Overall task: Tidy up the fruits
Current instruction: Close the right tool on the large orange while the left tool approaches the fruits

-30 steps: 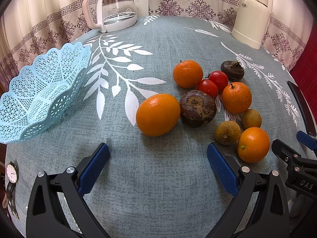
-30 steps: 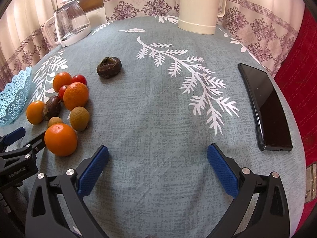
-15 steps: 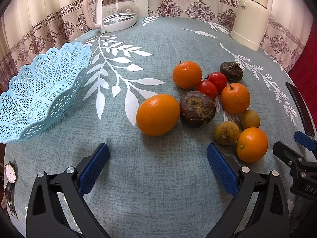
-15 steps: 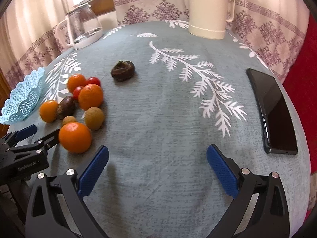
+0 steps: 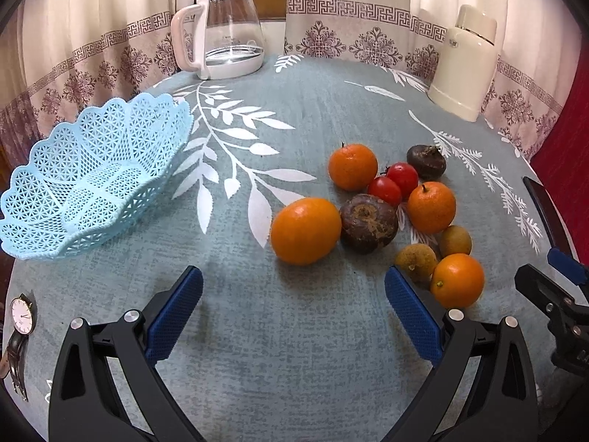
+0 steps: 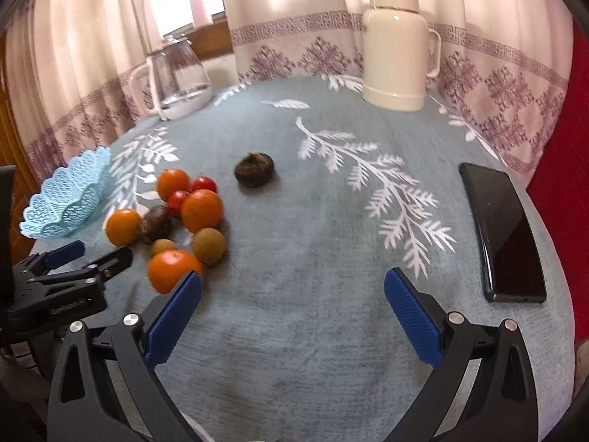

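A cluster of fruit lies on the grey-blue tablecloth: several oranges, the nearest just ahead of my left gripper, two red tomatoes, brown round fruits and small tan ones. The light blue lattice basket stands empty at the left. My left gripper is open over bare cloth. The right gripper is open too; its left fingertip overlaps an orange in the right wrist view. One dark fruit lies apart from the cluster.
A glass kettle and a cream thermos stand at the table's far edge before the curtains. A black phone lies at the right. A wristwatch rests at the near left edge.
Both cameras have risen and pulled back a little, so the table looks farther. The right gripper has swung left toward the fruit cluster. No fruit has moved.
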Demonstrator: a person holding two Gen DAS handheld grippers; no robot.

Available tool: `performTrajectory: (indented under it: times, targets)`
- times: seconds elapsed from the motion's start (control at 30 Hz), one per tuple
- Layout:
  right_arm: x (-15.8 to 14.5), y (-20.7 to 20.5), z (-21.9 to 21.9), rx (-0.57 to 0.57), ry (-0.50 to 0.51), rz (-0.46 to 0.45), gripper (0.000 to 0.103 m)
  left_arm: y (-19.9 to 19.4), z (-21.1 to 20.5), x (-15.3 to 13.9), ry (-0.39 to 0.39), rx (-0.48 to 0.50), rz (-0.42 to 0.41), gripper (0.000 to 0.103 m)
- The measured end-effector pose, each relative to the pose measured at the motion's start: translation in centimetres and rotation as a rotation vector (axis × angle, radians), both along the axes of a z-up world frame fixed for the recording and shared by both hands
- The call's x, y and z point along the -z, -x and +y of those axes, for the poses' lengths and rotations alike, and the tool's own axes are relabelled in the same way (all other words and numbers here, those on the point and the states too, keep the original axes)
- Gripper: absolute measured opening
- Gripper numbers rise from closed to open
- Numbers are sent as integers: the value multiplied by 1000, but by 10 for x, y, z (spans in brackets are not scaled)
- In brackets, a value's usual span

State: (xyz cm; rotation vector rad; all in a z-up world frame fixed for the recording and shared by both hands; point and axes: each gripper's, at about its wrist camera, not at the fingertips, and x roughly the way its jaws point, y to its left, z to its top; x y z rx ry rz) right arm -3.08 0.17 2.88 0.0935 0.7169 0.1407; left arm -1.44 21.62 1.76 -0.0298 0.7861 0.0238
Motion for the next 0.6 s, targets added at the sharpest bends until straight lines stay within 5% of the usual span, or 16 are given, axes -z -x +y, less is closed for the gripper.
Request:
performTrajectory:
  times: [0.37, 0.6]
  targets:
    - [-7, 6, 6, -23, -2, -13, 98, 8, 6, -10, 15, 2, -60, 100]
    - [-12, 11, 10, -30, 2, -37, 98, 15, 2, -22, -74, 1, -103, 100]
